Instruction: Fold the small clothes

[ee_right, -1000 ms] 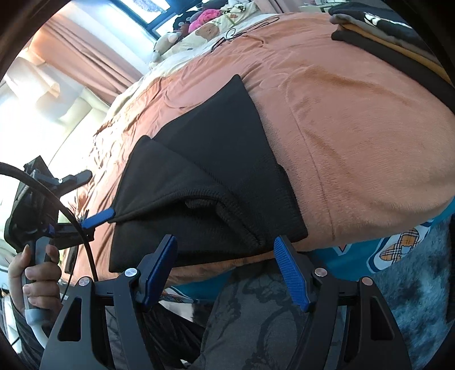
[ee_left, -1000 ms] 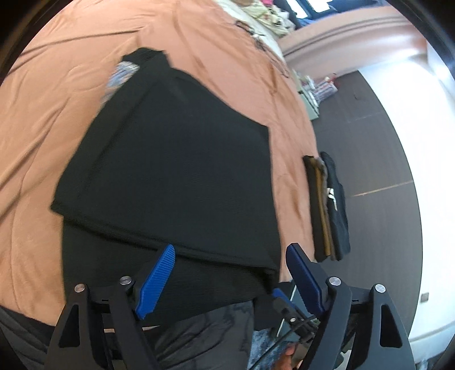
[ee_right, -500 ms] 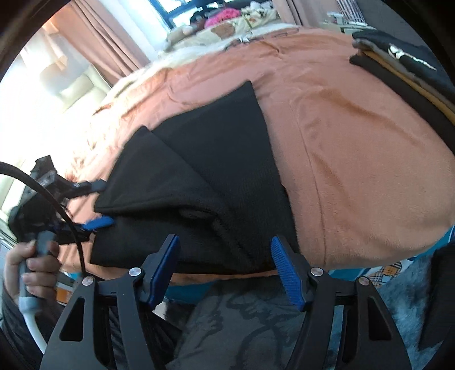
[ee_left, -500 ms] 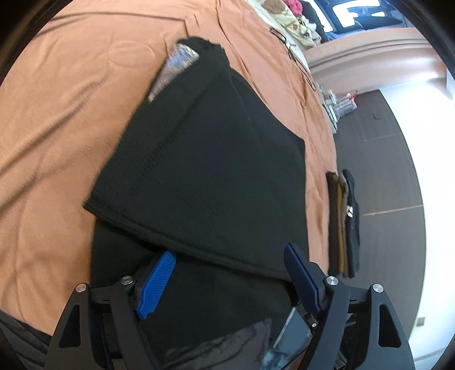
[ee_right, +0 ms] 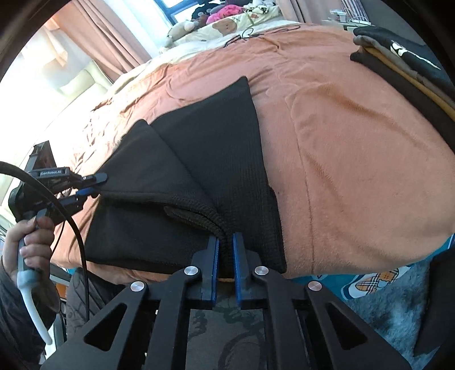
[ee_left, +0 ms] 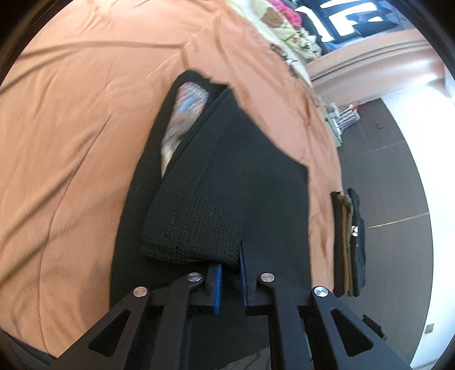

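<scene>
A black knit garment (ee_left: 227, 176) lies partly folded on the orange bedspread (ee_left: 71, 128), with a patterned lining showing at its far end. My left gripper (ee_left: 230, 264) is shut on the near folded edge of the black garment, which bunches up over the blue pads. In the right wrist view the same garment (ee_right: 216, 148) spreads across the bed's near edge. My right gripper (ee_right: 225, 244) is shut on its near hem, pinching a thick ridge of knit. The left gripper (ee_right: 93, 185) also shows there at the far left, clamped on the garment's left corner, held by a hand (ee_right: 25, 244).
A stack of folded clothes (ee_left: 348, 242) sits at the bed's right edge, seen also as the stack (ee_right: 403, 65) in the right wrist view. Pillows and soft toys (ee_right: 227, 20) lie at the bed's far end. Dark floor (ee_left: 398, 199) runs beside the bed; a teal patterned sheet (ee_right: 369, 281) hangs below.
Both grippers went from wide open to shut on the black garment's near edge. The left one moved forward onto the fold, and the cloth now bunches up at its pads.
</scene>
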`<state>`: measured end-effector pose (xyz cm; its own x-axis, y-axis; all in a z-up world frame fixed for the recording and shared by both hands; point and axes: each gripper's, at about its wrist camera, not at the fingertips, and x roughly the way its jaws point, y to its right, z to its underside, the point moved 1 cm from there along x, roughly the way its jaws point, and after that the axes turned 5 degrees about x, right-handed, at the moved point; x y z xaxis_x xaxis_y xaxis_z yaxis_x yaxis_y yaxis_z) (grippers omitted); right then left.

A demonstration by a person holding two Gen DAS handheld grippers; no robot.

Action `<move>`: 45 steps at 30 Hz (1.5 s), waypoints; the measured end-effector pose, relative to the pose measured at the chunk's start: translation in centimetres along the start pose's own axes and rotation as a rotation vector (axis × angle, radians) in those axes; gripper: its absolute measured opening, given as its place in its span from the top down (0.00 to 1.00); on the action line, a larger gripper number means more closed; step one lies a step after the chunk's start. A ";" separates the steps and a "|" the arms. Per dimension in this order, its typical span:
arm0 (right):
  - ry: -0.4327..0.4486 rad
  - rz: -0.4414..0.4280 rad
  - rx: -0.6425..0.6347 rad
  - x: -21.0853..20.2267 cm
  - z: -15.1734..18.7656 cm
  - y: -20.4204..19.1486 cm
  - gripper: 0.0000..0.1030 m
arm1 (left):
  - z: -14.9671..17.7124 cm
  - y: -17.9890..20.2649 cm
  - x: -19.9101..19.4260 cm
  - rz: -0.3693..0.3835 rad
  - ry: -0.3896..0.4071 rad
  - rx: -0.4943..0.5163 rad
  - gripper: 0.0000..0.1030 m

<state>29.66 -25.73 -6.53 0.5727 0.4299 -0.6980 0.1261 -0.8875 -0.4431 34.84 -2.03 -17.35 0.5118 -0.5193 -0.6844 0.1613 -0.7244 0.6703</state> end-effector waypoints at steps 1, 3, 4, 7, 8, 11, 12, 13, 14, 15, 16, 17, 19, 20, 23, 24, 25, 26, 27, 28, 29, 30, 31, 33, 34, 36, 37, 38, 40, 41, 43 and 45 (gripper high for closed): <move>0.004 -0.003 0.000 -0.2 0.0 0.2 0.95 | -0.5 0.7 -0.2 0.009 0.010 0.017 0.91; 0.019 -0.010 0.003 -0.7 -0.2 0.3 0.95 | -1.4 1.9 -0.1 0.017 0.019 0.042 0.92; 0.025 -0.014 0.008 -0.9 -0.3 0.4 0.95 | -1.9 2.5 -0.1 0.020 0.022 0.057 0.92; 0.034 -0.020 0.015 -1.1 -0.5 0.8 0.96 | -3.5 4.3 0.4 0.030 0.025 0.093 0.93; 0.035 -0.023 0.022 -1.2 -0.5 1.1 0.96 | -4.0 5.0 0.7 0.036 0.024 0.103 0.93; 0.031 -0.036 0.051 -1.1 -0.3 1.9 0.96 | -5.3 6.7 1.7 0.050 0.014 0.143 0.93; 0.029 -0.040 0.060 -1.1 -0.3 2.1 0.96 | -5.8 7.3 2.2 0.052 0.008 0.158 0.93; 0.025 -0.043 0.068 -1.0 -0.3 2.3 0.96 | -6.0 7.7 2.5 0.053 0.002 0.170 0.93; 0.019 -0.045 0.075 -0.9 -0.2 2.4 0.96 | -6.4 8.2 3.1 0.052 -0.004 0.184 0.93; 0.014 -0.047 0.080 -0.7 -0.3 2.5 0.96 | -6.8 8.8 3.9 0.050 -0.012 0.197 0.93; 0.009 -0.052 0.086 -0.6 -0.3 2.7 0.96 | -7.0 9.1 4.4 0.049 -0.017 0.204 0.93; 0.006 -0.057 0.092 -0.4 -0.3 2.8 0.96 | -7.2 9.5 5.0 0.047 -0.025 0.212 0.93; 0.003 -0.068 0.105 -0.2 -0.5 3.2 0.96 | -7.8 10.1 6.3 0.048 -0.041 0.226 0.93; 0.002 -0.072 0.112 -0.2 -0.5 3.4 0.96 | -8.0 10.4 6.8 0.048 -0.048 0.232 0.93; 0.007 -0.081 0.126 0.0 -0.6 3.7 0.96 | -8.8 11.4 8.5 0.042 -0.068 0.264 0.93; 0.008 -0.083 0.127 0.0 -0.7 3.8 0.96 | -9.1 11.7 9.2 0.038 -0.075 0.274 0.93; 0.010 -0.084 0.128 0.0 -0.6 3.9 0.96 | -9.3 11.9 9.8 0.036 -0.084 0.282 0.94; 0.010 -0.087 0.131 0.1 -0.7 3.9 0.96 | -9.4 12.1 10.3 0.035 -0.091 0.285 0.94; 0.011 -0.093 0.140 0.1 -0.8 4.1 0.96 | -9.7 12.2 11.0 0.033 -0.099 0.290 0.94; 0.012 -0.095 0.145 0.2 -0.7 4.1 0.96 | -9.9 12.3 11.6 0.031 -0.106 0.294 0.94; 0.014 -0.094 0.149 0.2 -0.8 4.2 0.96 | -10.0 12.4 12.1 0.030 -0.114 0.295 0.94; 0.013 -0.093 0.150 0.4 -0.8 4.3 0.96 | -10.2 12.4 12.7 0.030 -0.124 0.297 0.94; 0.010 -0.093 0.153 0.5 -0.8 4.3 0.96 | -10.4 12.4 13.4 0.025 -0.139 0.298 0.94; 0.005 -0.091 0.159 0.8 -0.7 4.4 0.96 | -10.6 12.5 14.5 0.021 -0.157 0.292 0.94; 0.004 -0.092 0.163 0.8 -0.7 4.5 0.96 | -10.7 12.6 15.0 0.022 -0.161 0.298 0.94; 0.005 -0.092 0.168 0.9 -0.7 4.5 0.96 | -10.9 13.0 15.7 0.014 -0.166 0.315 0.94; 0.005 -0.091 0.169 0.9 -0.6 4.5 0.96 | -11.0 13.2 16.2 0.006 -0.172 0.325 0.93; 0.005 -0.089 0.169 0.9 -0.6 4.4 0.96 | -11.1 13.4 16.7 0.004 -0.177 0.330 0.93; 0.004 -0.083 0.168 0.9 -0.5 4.3 0.96 | -11.0 13.7 17.8 -0.007 -0.194 0.340 0.93; 0.003 -0.082 0.169 0.9 -0.5 4.3 0.96 | -11.0 13.7 18.1 -0.017 -0.201 0.341 0.93; 0.004 -0.081 0.171 0.8 -0.5 4.3 0.96 | -11.0 13.6 18.9 -0.030 -0.213 0.337 0.93; 0.005 -0.082 0.172 0.8 -0.4 4.3 0.96 | -11.1 13.6 19.4 -0.031 -0.219 0.335 0.93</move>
<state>31.00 -29.29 -8.74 0.5701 0.4981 -0.6533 0.0322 -0.8081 -0.5881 56.31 -16.97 -18.35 0.3133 -0.5528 -0.7722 -0.1290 -0.8303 0.5421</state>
